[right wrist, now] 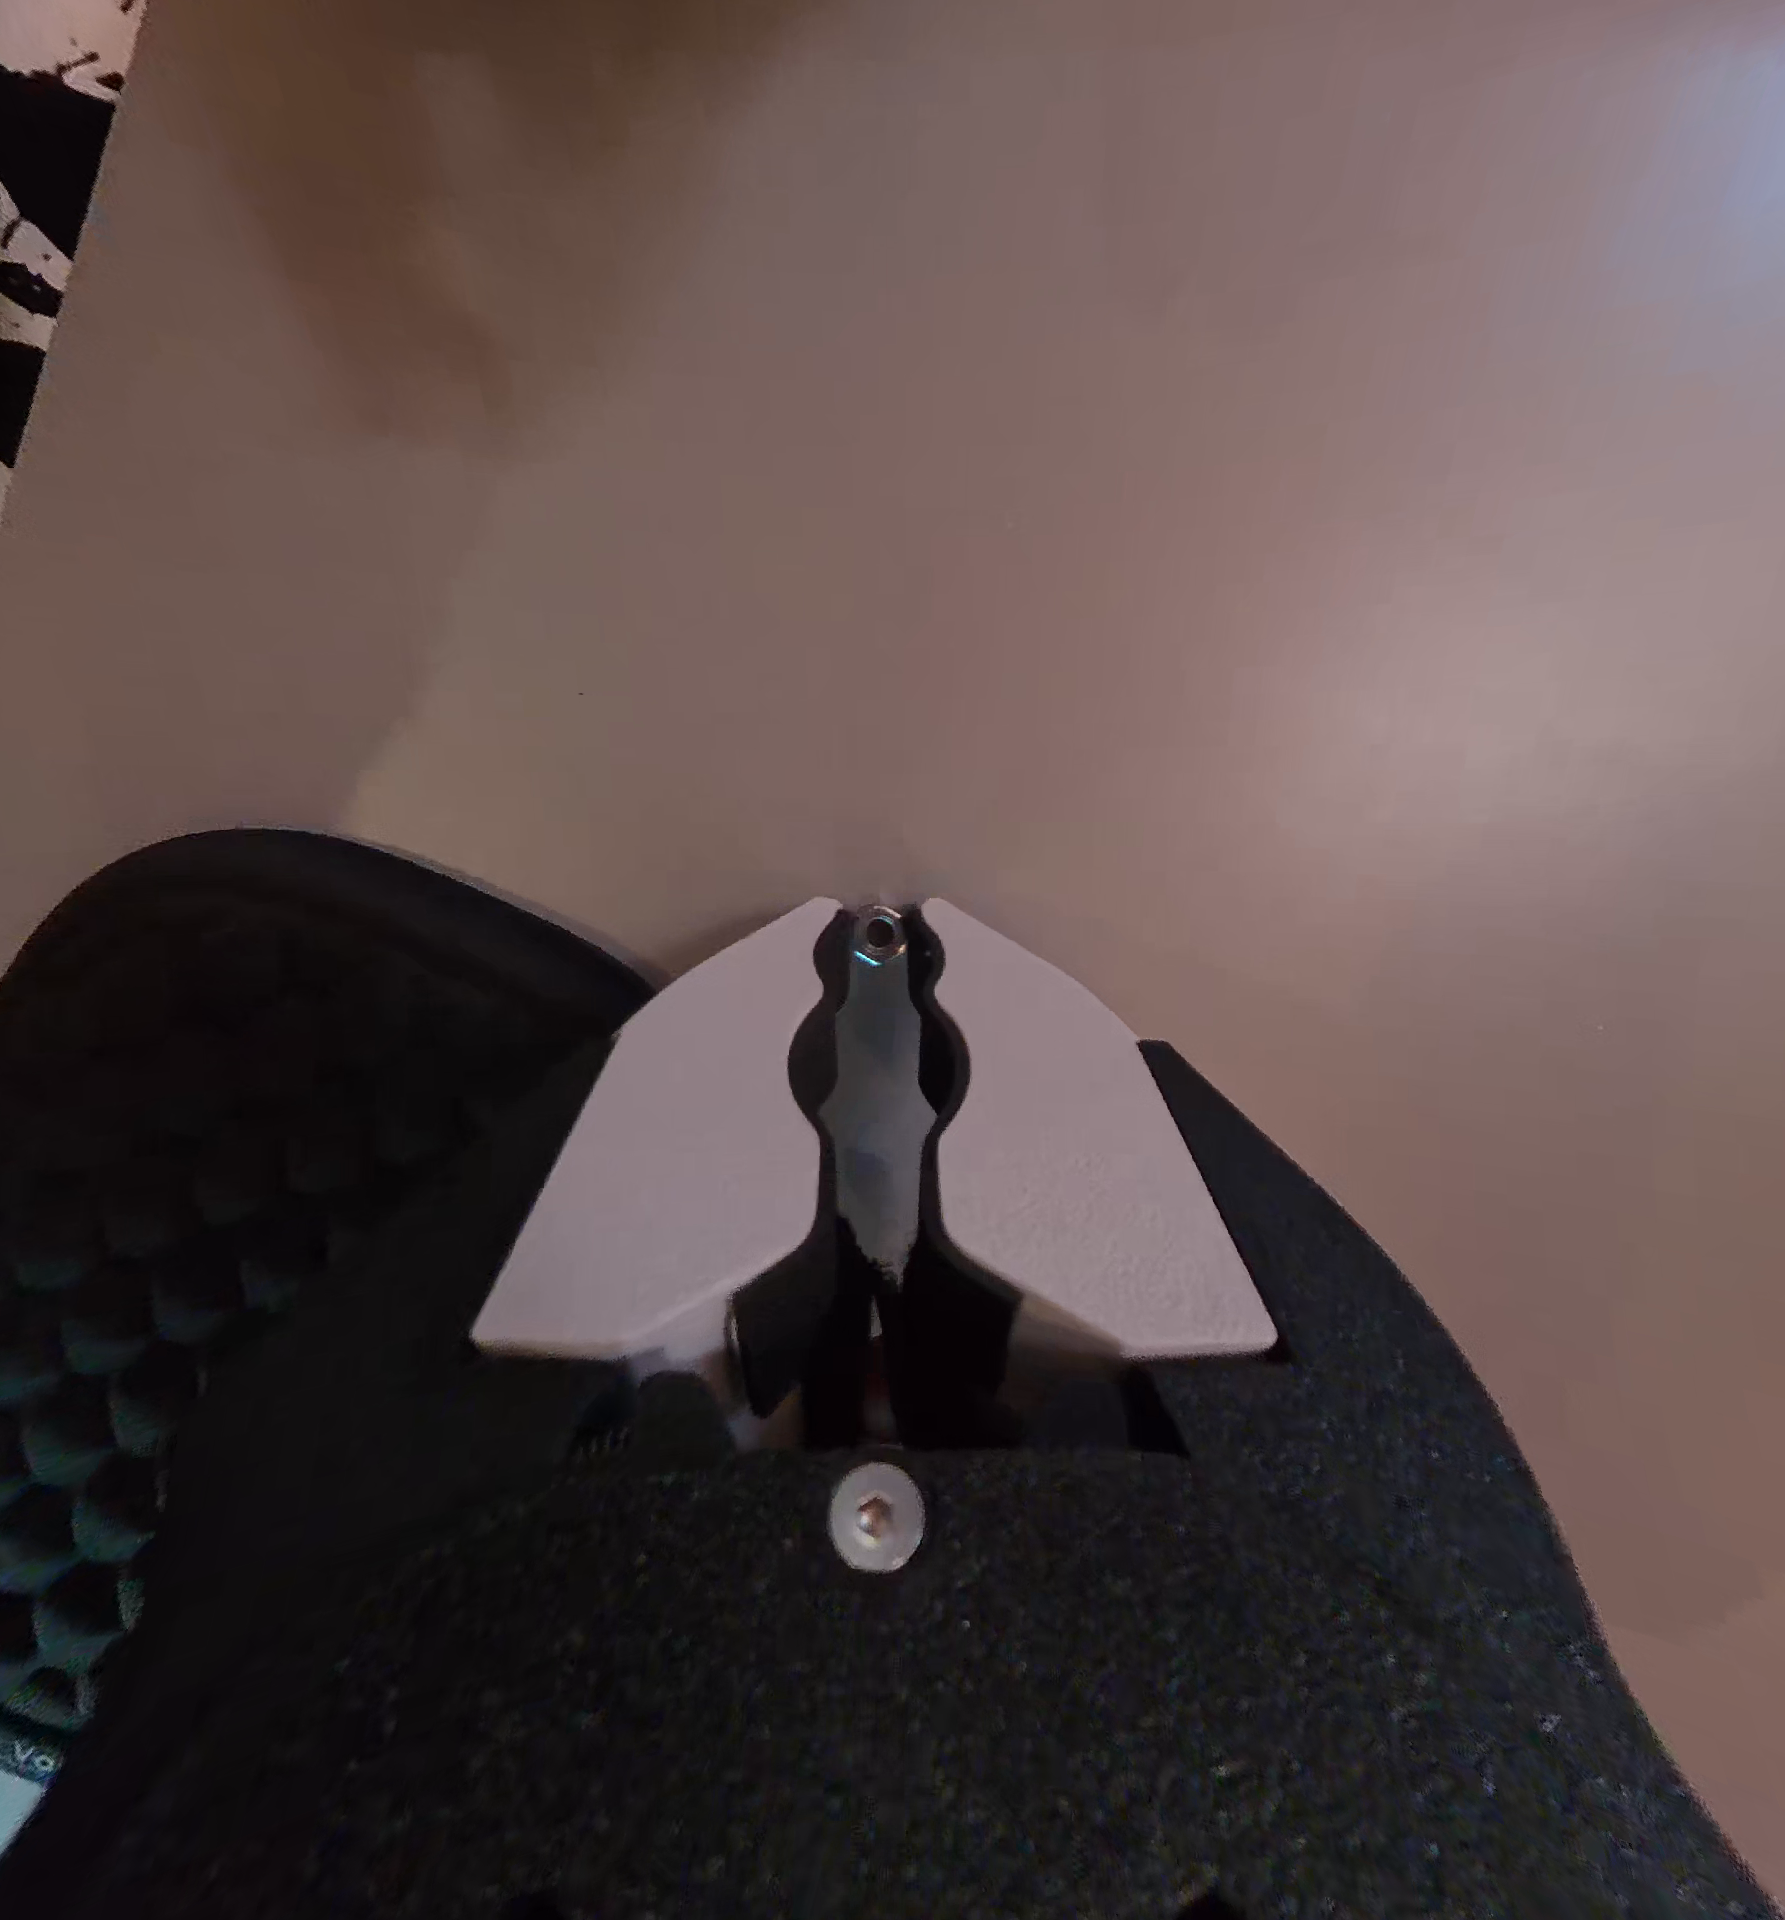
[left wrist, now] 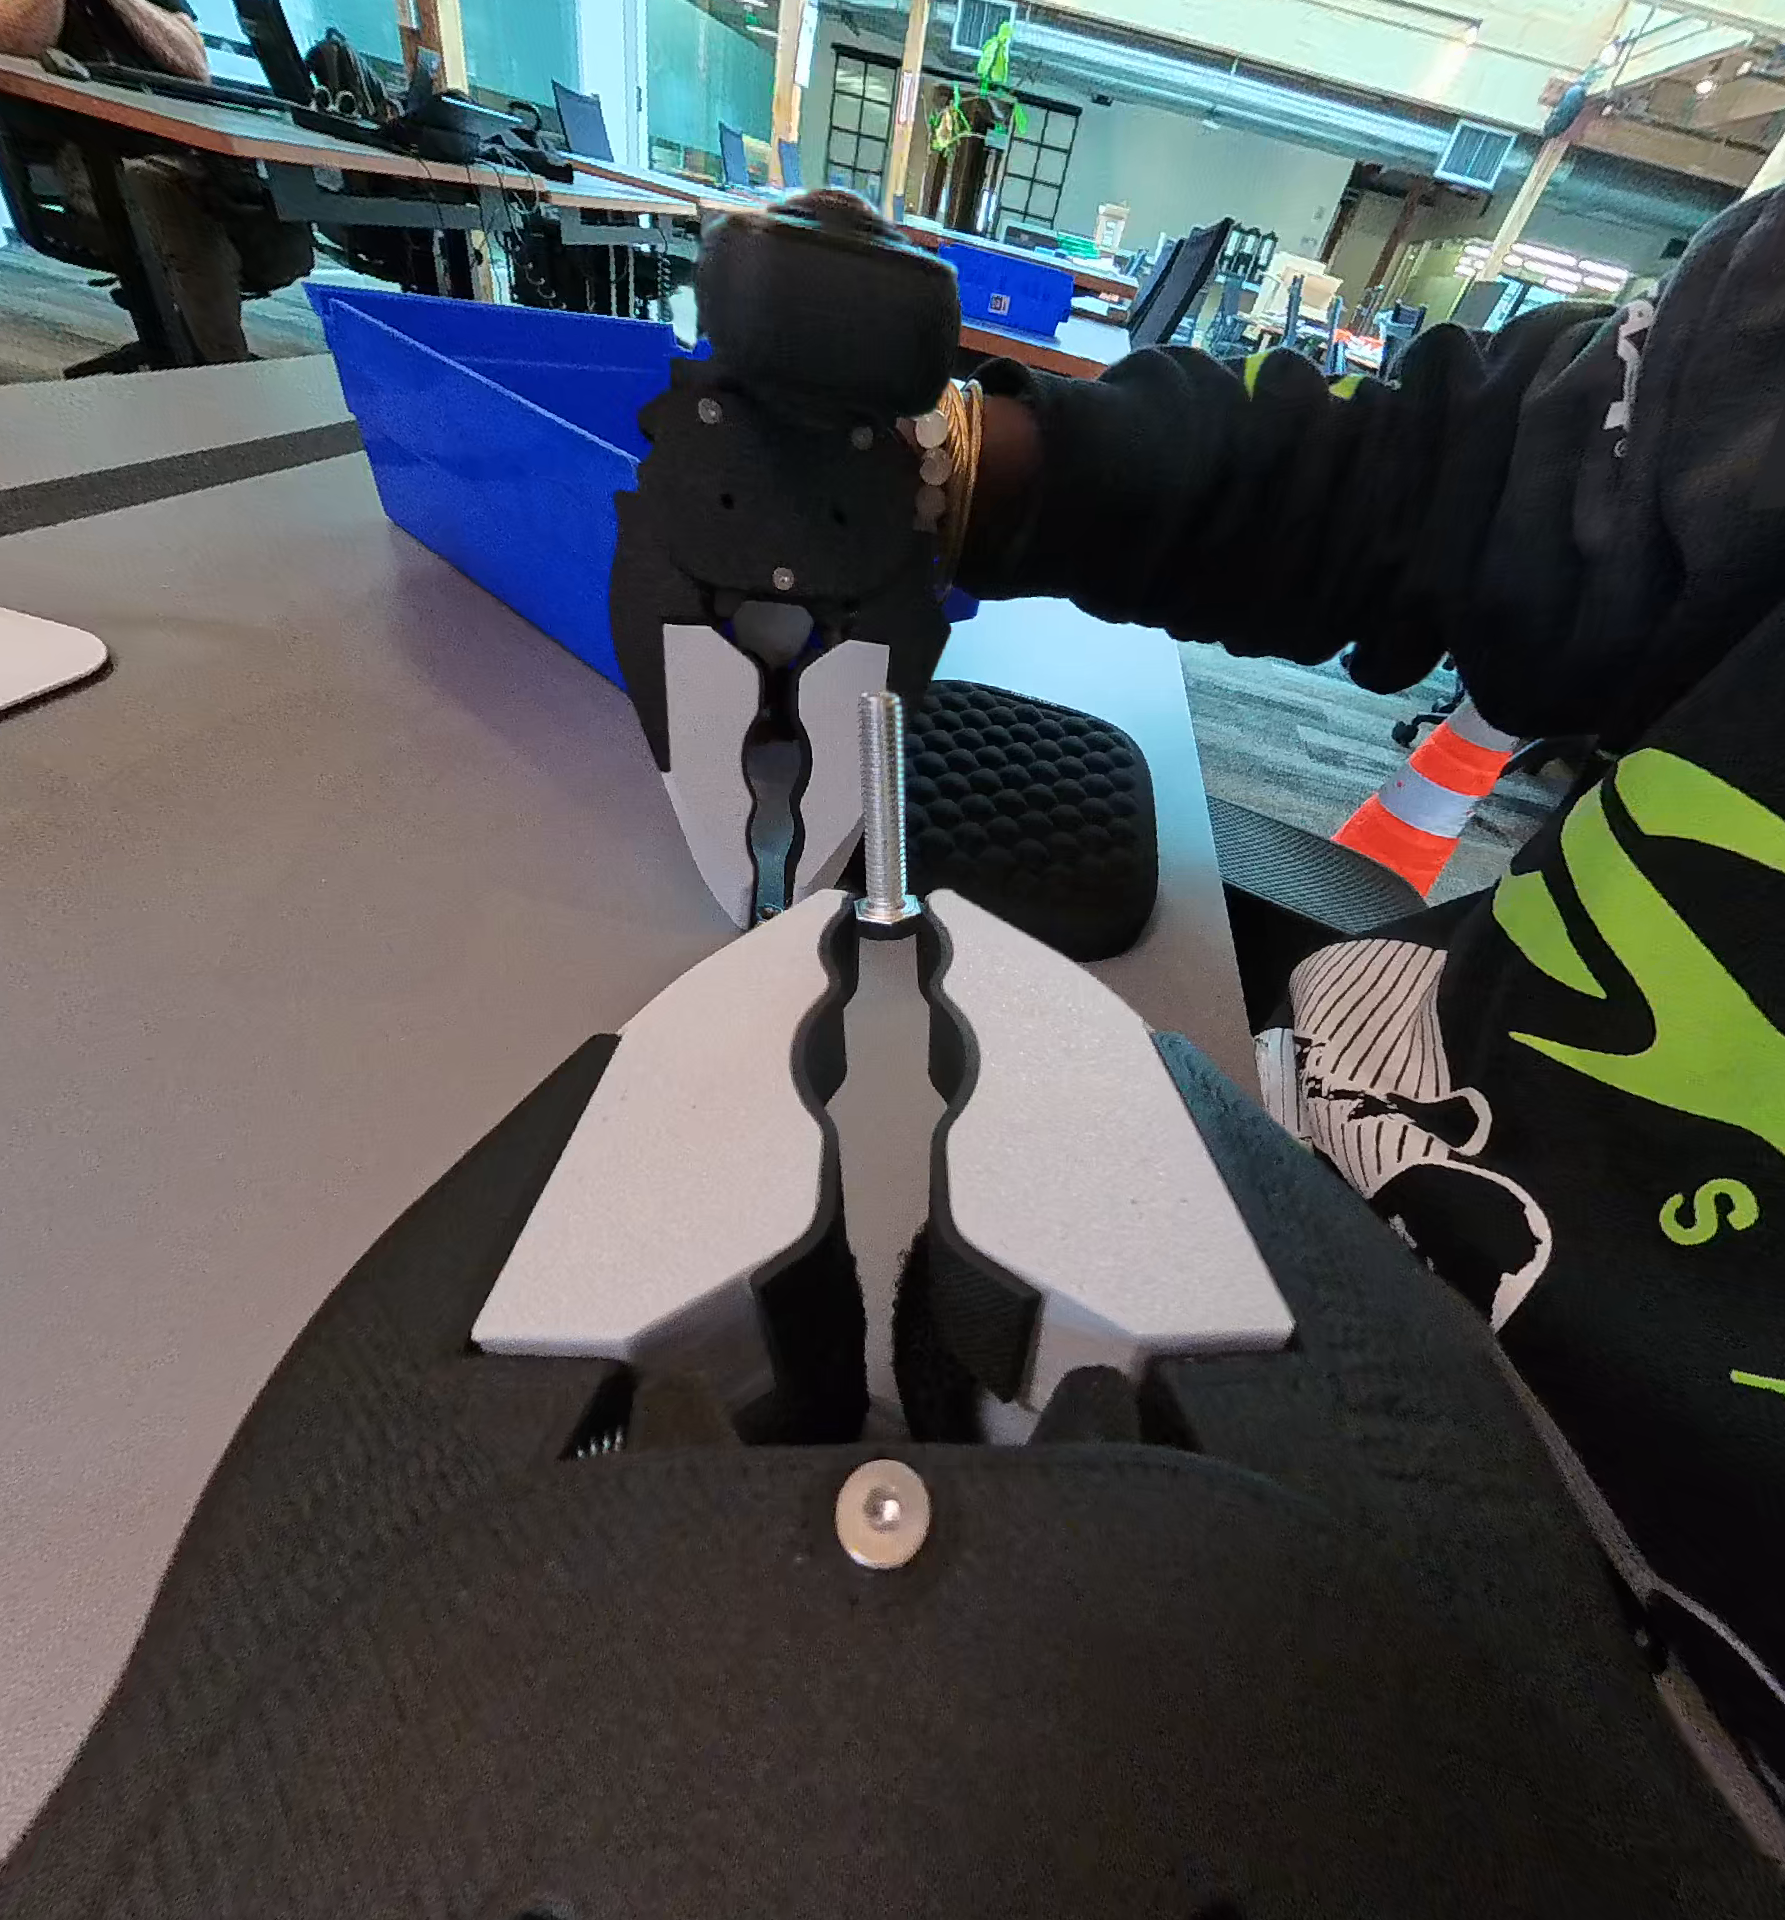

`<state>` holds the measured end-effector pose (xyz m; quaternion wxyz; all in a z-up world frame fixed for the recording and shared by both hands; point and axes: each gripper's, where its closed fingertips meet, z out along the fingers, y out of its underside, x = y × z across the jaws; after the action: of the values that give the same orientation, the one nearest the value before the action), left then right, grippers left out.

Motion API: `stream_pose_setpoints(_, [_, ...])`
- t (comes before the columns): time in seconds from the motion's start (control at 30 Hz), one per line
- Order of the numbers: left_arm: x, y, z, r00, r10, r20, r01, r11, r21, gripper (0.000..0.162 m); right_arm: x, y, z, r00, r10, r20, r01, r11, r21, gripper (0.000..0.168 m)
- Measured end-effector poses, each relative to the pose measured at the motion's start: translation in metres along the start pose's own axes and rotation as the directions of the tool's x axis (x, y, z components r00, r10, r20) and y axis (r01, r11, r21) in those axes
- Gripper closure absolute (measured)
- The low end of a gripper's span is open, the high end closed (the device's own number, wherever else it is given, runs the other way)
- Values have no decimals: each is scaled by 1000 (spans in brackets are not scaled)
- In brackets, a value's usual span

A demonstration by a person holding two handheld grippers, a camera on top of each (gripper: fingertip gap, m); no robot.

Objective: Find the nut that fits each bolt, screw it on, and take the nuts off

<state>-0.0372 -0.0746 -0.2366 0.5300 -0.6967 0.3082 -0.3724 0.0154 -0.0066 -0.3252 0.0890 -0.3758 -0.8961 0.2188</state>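
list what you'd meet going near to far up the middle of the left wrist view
left tongs → bolt standing upright, its head pinched at their tips → right tongs pointing down at the table → blue bin → long desks across the room

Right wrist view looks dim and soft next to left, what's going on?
Right wrist view: dark, warm cast, table smeared; nut at the right gripper tips stays readable. Left wrist view: bright, bolt in the left gripper sharp, fisheye bends the edges.
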Motion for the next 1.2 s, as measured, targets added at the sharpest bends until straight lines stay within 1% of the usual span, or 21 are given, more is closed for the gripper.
stream_pose_setpoints(0.17, [0, -1, -1, 1000, -2, 3, 1, 1000, 12, 152, -3, 0, -2, 1000, 0, -20, 0, 1000, -21, 158])
stream_pose_setpoints(0.27, [0, -1, -1, 1000, 10, 5, -10, 1000, 14, 152, -3, -13, -11, 998, 0, -64, 1, 1000, 17, 158])
stream_pose_setpoints(0.4, [2, -1, -1, 999, 32, 11, -32, 999, 12, 152, -9, -56, -42, 994, 2, -108, 17, 986, 168, 158])
stream_pose_setpoints(0.53, [11, 0, 0, 994, 107, -11, -106, 994, 5, 152, -21, -114, -85, 990, -46, -130, 92, 924, 371, 158])
stream_pose_setpoints(0.63, [18, 2, 0, 986, 165, -36, -165, 986, 3, 152, -33, -147, -99, 987, -119, -112, 157, 887, 434, 158])
stream_pose_setpoints(0.7, [22, 2, 0, 981, 186, -48, -186, 983, 5, 152, -38, -159, -96, 984, -160, -82, 179, 891, 418, 158])
stream_pose_setpoints(0.77, [24, 2, -1, 979, 199, -55, -198, 980, 11, 152, -38, -163, -88, 979, -194, -64, 204, 909, 364, 158])
stream_pose_setpoints(1.0, [25, 2, -1, 977, 204, -64, -204, 979, 12, 152, -33, -166, -70, 967, -254, -8, 249, 939, 239, 158])
stream_pose_setpoints(1.2, [26, 3, -1, 976, 210, -64, -210, 978, 9, 152, -31, -166, -69, 963, -270, 17, 261, 945, 198, 158])
